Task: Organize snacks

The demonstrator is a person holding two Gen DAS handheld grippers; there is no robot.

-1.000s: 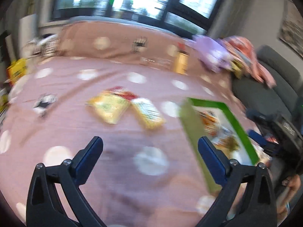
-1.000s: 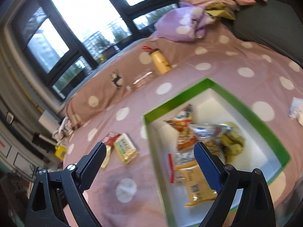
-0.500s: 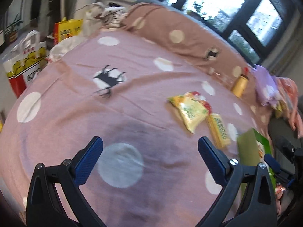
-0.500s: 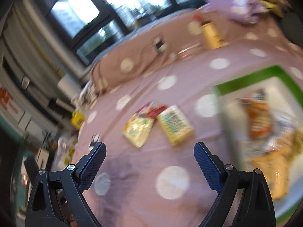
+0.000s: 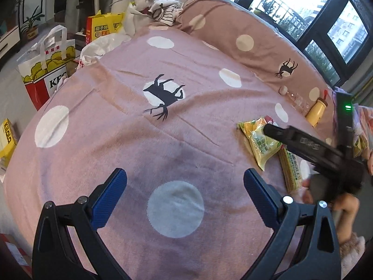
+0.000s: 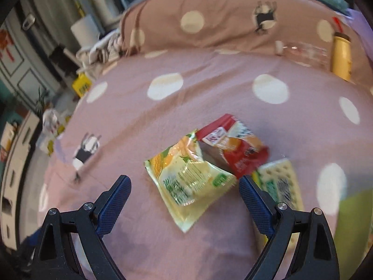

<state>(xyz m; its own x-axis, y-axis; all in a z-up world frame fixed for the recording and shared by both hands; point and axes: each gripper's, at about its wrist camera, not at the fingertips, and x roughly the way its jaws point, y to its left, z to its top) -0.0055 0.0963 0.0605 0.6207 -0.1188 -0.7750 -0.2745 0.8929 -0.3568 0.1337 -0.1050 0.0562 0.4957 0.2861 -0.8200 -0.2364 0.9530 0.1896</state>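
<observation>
A yellow-green snack bag point(image 6: 190, 178) lies on the pink dotted bedspread, overlapping a red snack packet point(image 6: 235, 147) behind it. A pale yellow-green cracker pack point(image 6: 278, 183) lies to its right. My right gripper point(image 6: 185, 192) is open and empty, hovering just above the yellow-green bag. In the left wrist view the right gripper's black body point(image 5: 310, 147) reaches over the yellow-green bag point(image 5: 258, 142) and the cracker pack point(image 5: 291, 168). My left gripper point(image 5: 185, 183) is open and empty over bare bedspread, left of the snacks.
The green box edge point(image 6: 352, 221) shows at lower right. A yellow bottle point(image 6: 340, 56) and a clear bottle point(image 6: 300, 47) lie by the long pillow. A KFC paper bag point(image 5: 44, 67) and a yellow bag point(image 5: 102, 26) stand off the bed's left side.
Both grippers have swung left, away from the green box. The right gripper has come down close over the loose snack bags. The left now faces bare bedspread.
</observation>
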